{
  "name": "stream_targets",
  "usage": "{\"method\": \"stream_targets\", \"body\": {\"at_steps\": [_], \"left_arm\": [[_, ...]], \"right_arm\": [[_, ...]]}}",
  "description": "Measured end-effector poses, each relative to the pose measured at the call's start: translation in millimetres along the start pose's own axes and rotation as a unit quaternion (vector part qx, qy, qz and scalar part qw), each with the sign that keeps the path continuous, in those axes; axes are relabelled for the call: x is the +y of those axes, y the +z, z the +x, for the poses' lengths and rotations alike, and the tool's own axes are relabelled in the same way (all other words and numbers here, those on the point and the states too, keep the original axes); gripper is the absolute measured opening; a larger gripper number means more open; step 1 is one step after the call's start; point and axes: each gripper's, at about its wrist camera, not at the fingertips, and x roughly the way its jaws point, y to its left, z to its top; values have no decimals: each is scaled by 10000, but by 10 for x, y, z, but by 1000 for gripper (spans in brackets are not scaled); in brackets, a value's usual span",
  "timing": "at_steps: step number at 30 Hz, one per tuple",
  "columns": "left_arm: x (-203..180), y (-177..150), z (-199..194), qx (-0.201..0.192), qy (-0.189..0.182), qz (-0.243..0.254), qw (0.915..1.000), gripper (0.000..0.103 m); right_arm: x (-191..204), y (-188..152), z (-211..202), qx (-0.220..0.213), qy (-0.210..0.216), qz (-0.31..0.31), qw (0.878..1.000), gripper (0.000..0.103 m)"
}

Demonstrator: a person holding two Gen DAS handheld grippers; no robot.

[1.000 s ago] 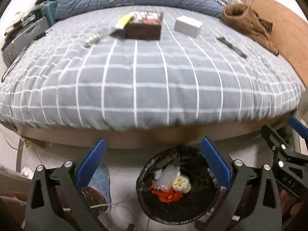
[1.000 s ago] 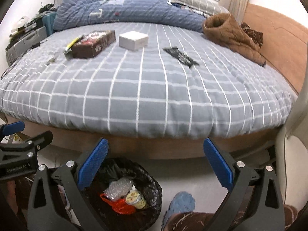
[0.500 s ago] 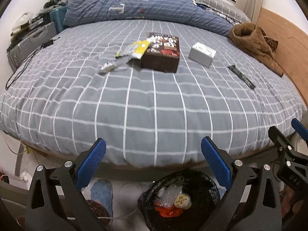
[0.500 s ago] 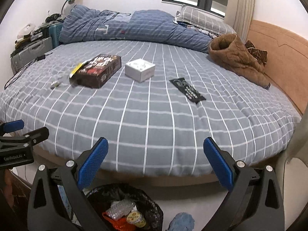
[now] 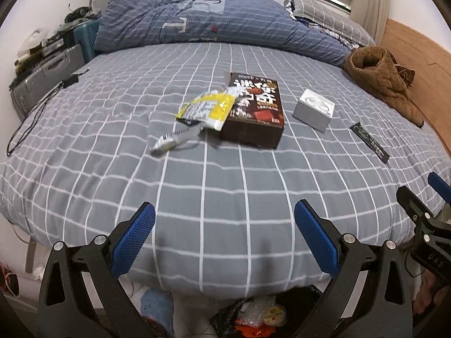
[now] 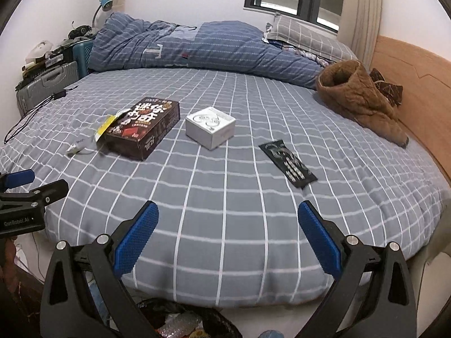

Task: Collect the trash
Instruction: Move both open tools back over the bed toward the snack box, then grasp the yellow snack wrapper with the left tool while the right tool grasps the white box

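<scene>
On the grey checked bed [image 5: 112, 129] lie a dark brown box [image 5: 255, 112] [image 6: 145, 126], a yellow wrapper [image 5: 207, 108] leaning on its left side, a silver wrapper [image 5: 174, 138] in front of that, a white box [image 5: 314, 109] [image 6: 210, 126] and a flat black packet [image 5: 369, 142] [image 6: 287, 163]. My left gripper [image 5: 224, 239] is open over the bed's near edge, holding nothing. My right gripper [image 6: 228, 236] is open too, empty, with the black packet ahead to its right. A black-lined bin [image 5: 253, 315] [image 6: 180, 324] with trash sits on the floor below.
A folded blue quilt [image 6: 197, 48] and a pillow [image 6: 304, 36] lie at the far side. A brown jacket [image 6: 358, 98] rests by the wooden headboard [image 6: 422, 90] on the right. A grey suitcase [image 6: 48, 81], a cable [image 5: 33, 118] and clutter are at the left.
Both grippers have risen from floor level by the bin to above the bed's edge and moved closer to the items. Both stayed open and empty.
</scene>
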Motion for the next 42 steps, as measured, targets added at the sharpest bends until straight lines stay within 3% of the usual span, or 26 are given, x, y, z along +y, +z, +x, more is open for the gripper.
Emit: {"method": "stream_targets", "body": {"at_steps": [9,22,36,42], "left_arm": [[122,342,116,-187,101,-32,9998,97],[246,750,455,-159,140,-133,9997,97],[330,1084,976,157,58,-199,9997,97],[370,1208,1241,453,-208,-223,9985,97]], "right_arm": [[0,313,287,-120,30,12,9999,95],[-24,763,754,-190,-21,31,9998,95],[-50,1182,1329,-38,99,14,9999,95],[2,1255,1636,193,333,-55,9992,95]]}}
